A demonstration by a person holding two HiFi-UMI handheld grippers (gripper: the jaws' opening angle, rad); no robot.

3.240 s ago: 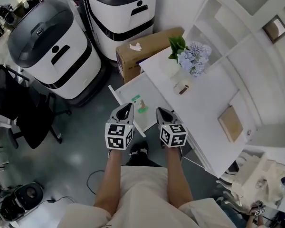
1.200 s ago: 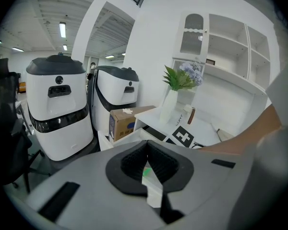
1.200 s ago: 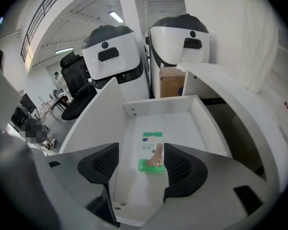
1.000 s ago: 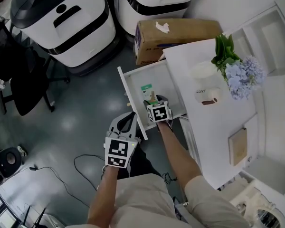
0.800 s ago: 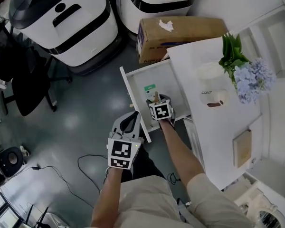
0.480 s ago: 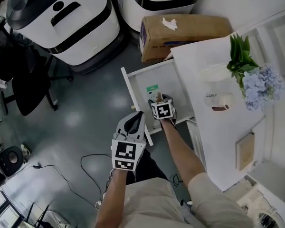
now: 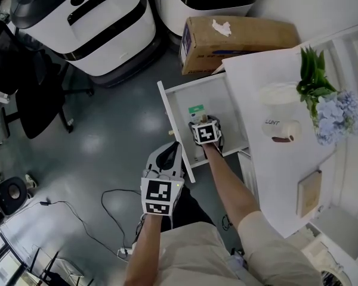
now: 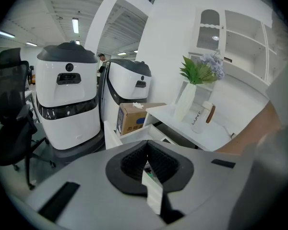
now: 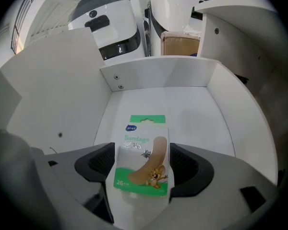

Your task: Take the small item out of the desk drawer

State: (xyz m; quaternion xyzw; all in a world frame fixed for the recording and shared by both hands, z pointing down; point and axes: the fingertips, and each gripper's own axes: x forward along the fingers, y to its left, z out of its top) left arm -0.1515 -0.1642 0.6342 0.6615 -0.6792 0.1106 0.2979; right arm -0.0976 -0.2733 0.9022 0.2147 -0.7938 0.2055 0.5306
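The white desk drawer (image 7: 178, 100) stands pulled open. A small green and white bandage packet (image 9: 143, 157) lies flat on its floor, its far end showing in the head view (image 7: 197, 109). My right gripper (image 7: 201, 121) reaches down into the drawer, and its jaws (image 9: 141, 164) are opening, with the packet between the pads (image 9: 98, 163) and not squeezed. My left gripper (image 7: 170, 151) hangs outside, by the drawer's front panel, and in the left gripper view (image 8: 147, 153) its jaws are shut with nothing held.
The desk top (image 7: 256, 82) carries a vase of flowers (image 7: 322, 94), a white bottle (image 7: 281, 130) and a notebook (image 7: 309, 192). A cardboard box (image 7: 235, 34) and two white machines (image 7: 89, 16) stand beyond the drawer. A black chair (image 7: 30, 94) is at the left, and a cable (image 7: 116, 201) lies on the floor.
Three seconds ago both grippers hung in front of the drawer. Since then the right one has gone down into it over the packet, and the left has drawn up to the drawer's front.
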